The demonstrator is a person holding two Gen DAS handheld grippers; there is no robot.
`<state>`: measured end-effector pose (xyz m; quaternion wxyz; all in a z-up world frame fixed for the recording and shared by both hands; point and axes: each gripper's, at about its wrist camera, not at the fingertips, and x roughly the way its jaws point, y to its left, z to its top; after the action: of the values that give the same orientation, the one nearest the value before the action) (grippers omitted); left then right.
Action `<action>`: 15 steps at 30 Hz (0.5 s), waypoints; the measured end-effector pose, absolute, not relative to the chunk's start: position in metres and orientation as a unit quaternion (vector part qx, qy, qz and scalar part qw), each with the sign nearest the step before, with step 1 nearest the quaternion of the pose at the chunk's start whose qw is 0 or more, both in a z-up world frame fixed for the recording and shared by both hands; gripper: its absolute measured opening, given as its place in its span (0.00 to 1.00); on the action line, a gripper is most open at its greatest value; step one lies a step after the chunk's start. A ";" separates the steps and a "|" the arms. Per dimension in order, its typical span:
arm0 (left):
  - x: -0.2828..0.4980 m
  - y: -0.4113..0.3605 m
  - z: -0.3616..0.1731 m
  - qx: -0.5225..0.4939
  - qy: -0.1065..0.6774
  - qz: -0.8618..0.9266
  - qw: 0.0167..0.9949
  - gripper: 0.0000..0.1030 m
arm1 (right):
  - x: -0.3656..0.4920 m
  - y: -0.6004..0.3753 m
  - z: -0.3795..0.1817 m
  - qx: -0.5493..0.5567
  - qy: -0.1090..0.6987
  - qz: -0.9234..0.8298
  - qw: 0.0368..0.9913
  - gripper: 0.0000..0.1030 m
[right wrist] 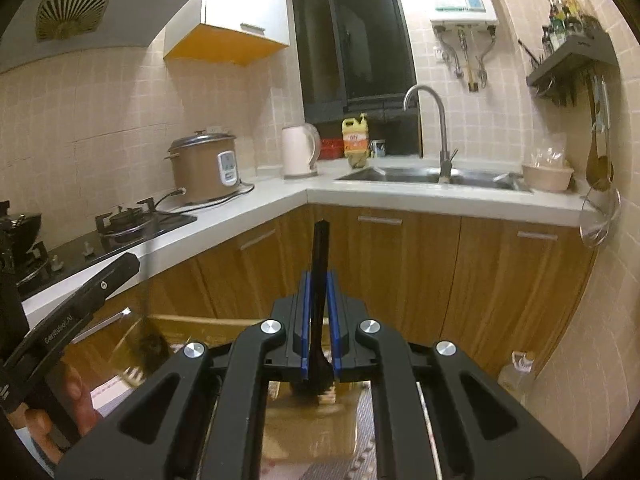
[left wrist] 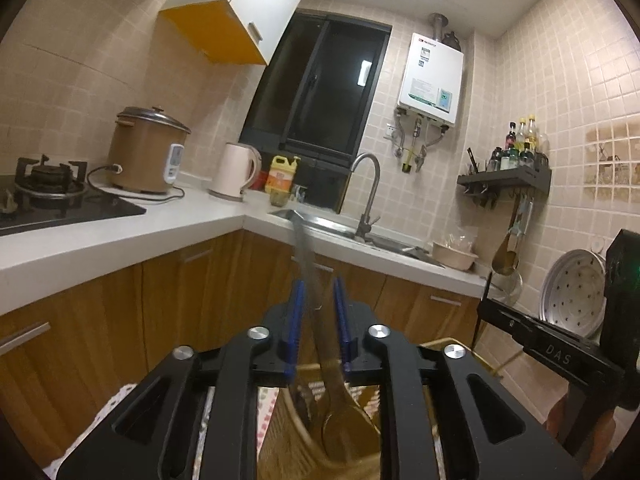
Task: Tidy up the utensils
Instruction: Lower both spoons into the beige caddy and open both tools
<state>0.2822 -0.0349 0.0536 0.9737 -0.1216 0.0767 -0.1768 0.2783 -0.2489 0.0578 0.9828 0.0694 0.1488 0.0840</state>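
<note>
While both tools are raised before the corner worktop, findings are as follows:
Left tool: blue pads on either side of a wooden spoon and a blurred metal handle; whether the pads clamp them cannot be told; spoon bowl hangs below, over a woven basket; handles point toward the sink.
Right tool: pads closed on a black utensil; handle stands upright between them; its head hangs below, blurred.
Worktop: rice cooker beside the hob; kettle and yellow bottle near the sink.
</note>
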 end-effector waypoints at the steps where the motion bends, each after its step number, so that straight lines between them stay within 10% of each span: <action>1: 0.278 -0.032 0.055 -0.123 0.078 -0.180 0.973 0.21 | 0.274 -0.251 0.058 0.072 0.151 0.088 0.982 0.07; 11: 0.244 0.002 0.075 -0.138 0.096 -0.171 0.971 0.37 | 0.223 -0.264 0.070 0.083 0.187 0.107 0.973 0.16; 15: 0.269 0.004 0.078 -0.156 0.169 -0.211 0.950 0.43 | 0.207 -0.266 0.075 0.083 0.196 0.108 0.971 0.43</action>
<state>0.2694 0.0040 0.0782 0.9500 -0.1557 0.1693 -0.2111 0.2069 -0.2656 0.0750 0.9711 0.0831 0.1963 0.1076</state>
